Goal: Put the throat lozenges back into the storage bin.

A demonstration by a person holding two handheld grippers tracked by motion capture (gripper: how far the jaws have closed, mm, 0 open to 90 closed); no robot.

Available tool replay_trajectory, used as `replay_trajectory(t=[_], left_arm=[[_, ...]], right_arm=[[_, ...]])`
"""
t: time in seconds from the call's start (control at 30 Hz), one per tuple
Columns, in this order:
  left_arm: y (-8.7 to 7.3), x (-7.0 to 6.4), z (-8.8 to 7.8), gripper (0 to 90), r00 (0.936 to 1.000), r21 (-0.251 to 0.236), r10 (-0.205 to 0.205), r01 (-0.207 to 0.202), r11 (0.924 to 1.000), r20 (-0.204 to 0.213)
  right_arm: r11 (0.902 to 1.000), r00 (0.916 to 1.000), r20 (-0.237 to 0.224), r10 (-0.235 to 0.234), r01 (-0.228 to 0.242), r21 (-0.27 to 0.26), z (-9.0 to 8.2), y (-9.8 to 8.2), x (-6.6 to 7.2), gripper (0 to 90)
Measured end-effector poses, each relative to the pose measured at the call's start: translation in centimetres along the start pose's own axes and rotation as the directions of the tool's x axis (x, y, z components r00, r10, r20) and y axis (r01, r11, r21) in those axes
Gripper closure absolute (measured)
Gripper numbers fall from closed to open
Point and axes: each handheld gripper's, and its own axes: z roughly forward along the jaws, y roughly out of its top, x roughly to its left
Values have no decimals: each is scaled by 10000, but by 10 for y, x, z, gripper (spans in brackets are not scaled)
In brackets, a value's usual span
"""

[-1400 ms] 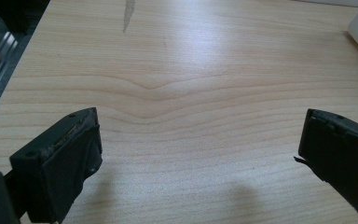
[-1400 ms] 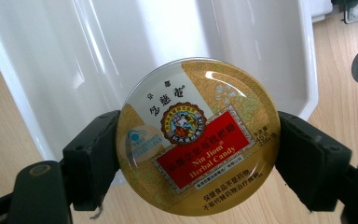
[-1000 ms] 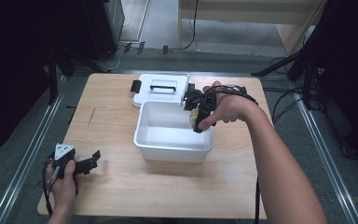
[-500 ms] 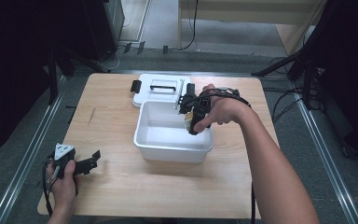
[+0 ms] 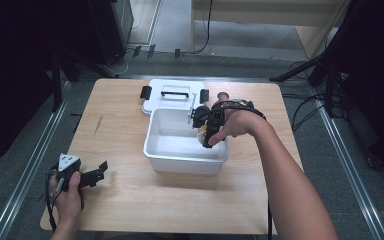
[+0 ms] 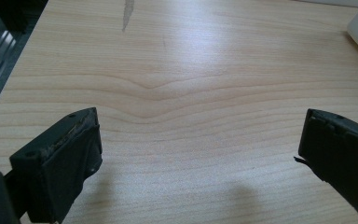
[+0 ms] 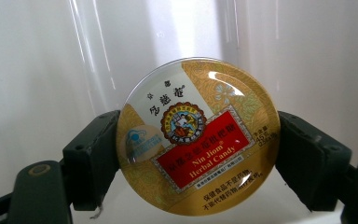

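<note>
A: Count, largest first?

B: One wooden table [image 5: 130, 210], one white bin [image 5: 185, 157], one white lid [image 5: 172, 102] behind the bin, two grippers, one candy tin [image 7: 198, 135].

A: Room?

B: Grey floor, dark stands and cables beyond the table.

A: Tin?

B: Round, gold, red label reading "Nin Jiom Herbal Candy". The right gripper [image 5: 205, 131] clamps it by its edges inside the bin.

A: Other tool?

B: Left gripper [image 5: 91, 176], left of the bin, jaws wide, holding nothing.
</note>
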Motion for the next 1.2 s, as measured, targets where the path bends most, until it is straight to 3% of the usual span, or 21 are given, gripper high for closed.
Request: replay_trajectory(t=[0.13,0.6,1.2], left_arm=[[0,0,0,0,10000,4,8,-8,10000,0],[0,0,0,0,10000,3,-34,34,10000,2],[0,0,0,0,10000,22,-25,25,10000,32]], right_arm=[[9999,9999,47,96,-96,84,5,-2,1,206],[9985,9998,29,-214,212,503,24,-2,2,206],[9960,9996,4,-299,298,847,38,4,6,205]])
